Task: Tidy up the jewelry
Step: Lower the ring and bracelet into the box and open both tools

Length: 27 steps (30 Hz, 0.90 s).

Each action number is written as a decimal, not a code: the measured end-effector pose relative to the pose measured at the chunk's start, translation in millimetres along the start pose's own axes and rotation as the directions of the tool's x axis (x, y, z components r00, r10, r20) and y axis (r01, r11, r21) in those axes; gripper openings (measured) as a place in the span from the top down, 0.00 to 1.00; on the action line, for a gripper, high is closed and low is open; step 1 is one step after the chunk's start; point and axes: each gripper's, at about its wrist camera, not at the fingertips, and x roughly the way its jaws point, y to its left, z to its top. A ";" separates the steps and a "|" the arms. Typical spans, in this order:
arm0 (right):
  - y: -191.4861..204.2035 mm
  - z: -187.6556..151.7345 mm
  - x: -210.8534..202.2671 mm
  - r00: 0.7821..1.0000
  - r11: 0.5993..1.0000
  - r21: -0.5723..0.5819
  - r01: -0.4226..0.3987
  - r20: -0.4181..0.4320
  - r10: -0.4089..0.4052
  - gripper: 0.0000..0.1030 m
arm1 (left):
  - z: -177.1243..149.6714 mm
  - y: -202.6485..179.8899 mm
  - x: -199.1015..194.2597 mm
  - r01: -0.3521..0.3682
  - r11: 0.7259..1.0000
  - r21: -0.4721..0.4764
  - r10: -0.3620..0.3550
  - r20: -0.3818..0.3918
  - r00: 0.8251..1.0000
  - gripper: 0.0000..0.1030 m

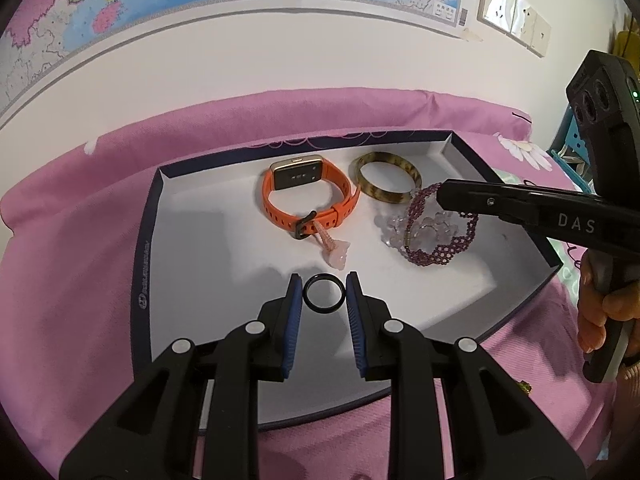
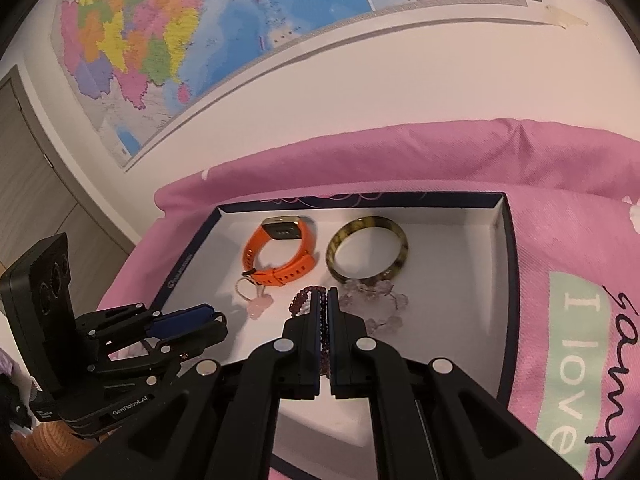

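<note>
- Over the box (image 1: 148,240), the left gripper (image 1: 323,292) held a stiff, light ring (image 1: 323,295) by its rim.
- Right gripper (image 2: 325,300) was clamped on a limp beaded bracelet (image 1: 436,254); best pinched by its band.

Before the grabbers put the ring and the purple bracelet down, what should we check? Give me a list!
1. Left gripper jaws pinch the black ring: ok.
2. Right gripper jaws shut on the purple beaded bracelet: ok.
3. Both grippers are over the box: ok.
4. Free white floor in front of the ring: ok.
5. Purple bracelet clear of the clear bead bracelet: not ok, they overlap.
6. Orange watch and brown bangle lie out of the way: ok.
</note>
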 end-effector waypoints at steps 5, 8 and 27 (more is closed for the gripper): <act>-3.0 -1.9 2.8 1.000 1.000 0.005 0.015 -0.009 -0.014 0.98 | 1.4 0.6 4.0 0.005 1.000 -0.006 -0.005 -0.011 1.000 0.78; -4.0 -2.8 4.2 1.000 1.000 0.006 0.022 -0.014 -0.022 0.97 | 2.0 0.2 6.8 0.003 1.000 -0.002 -0.003 -0.017 1.000 0.78; 8.6 -11.3 -18.9 0.999 0.999 -0.037 0.036 0.019 -0.035 0.87 | 2.5 0.8 8.3 0.017 1.000 0.004 -0.017 -0.010 1.000 0.72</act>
